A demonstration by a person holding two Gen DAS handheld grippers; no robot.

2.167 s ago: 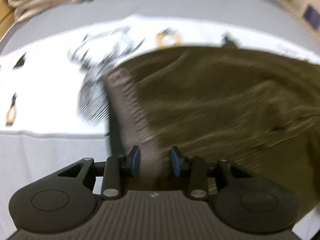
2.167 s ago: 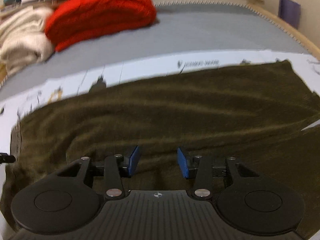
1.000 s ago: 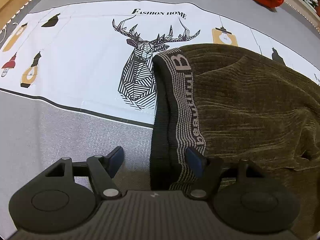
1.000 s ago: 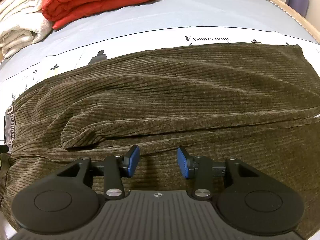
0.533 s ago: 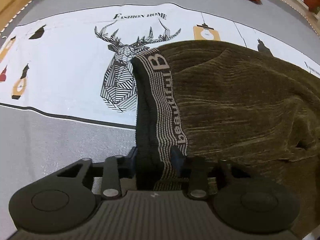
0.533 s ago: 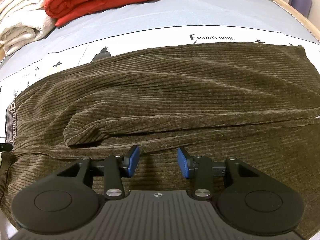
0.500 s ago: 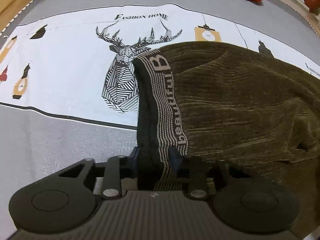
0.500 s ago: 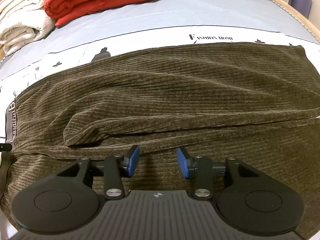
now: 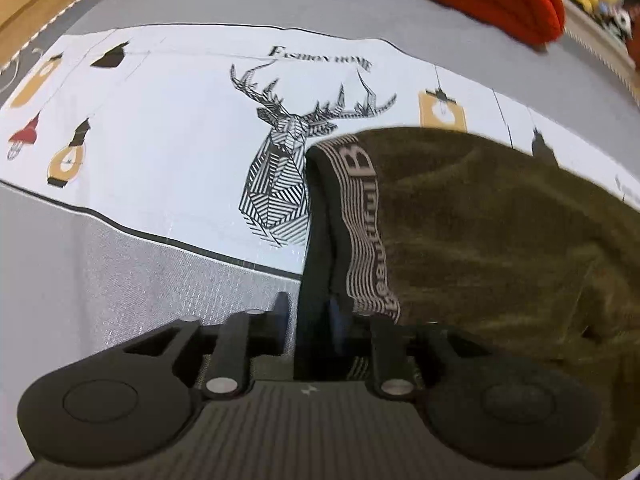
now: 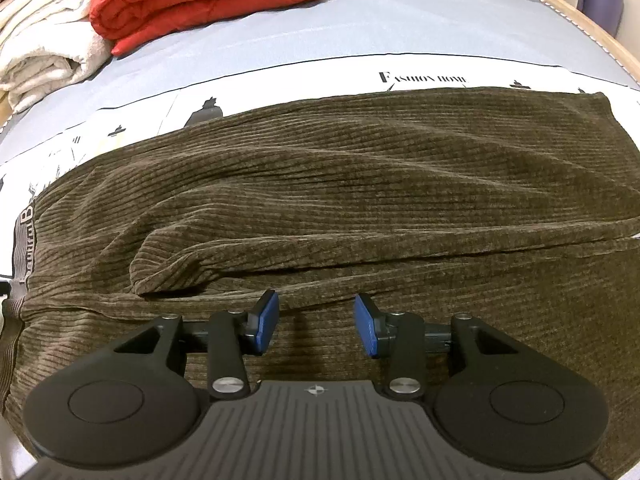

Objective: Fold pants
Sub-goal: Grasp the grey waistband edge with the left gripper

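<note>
Olive corduroy pants lie spread across the bed, one leg folded over the other, waistband at the left. In the left wrist view the pants fill the right side, and the striped lettered waistband runs down into my left gripper, which is shut on it; the fabric hides the pads. My right gripper is open with blue pads, just above the near leg by the fold edge, holding nothing.
A white printed cloth with a deer head covers the grey bed under the pants. A folded red blanket and cream towels lie at the far left. A wooden bed edge runs at the right.
My left gripper closed on the waistband about half a second ago and has now lifted and pulled it slightly. The right gripper stays open and still over the leg.
</note>
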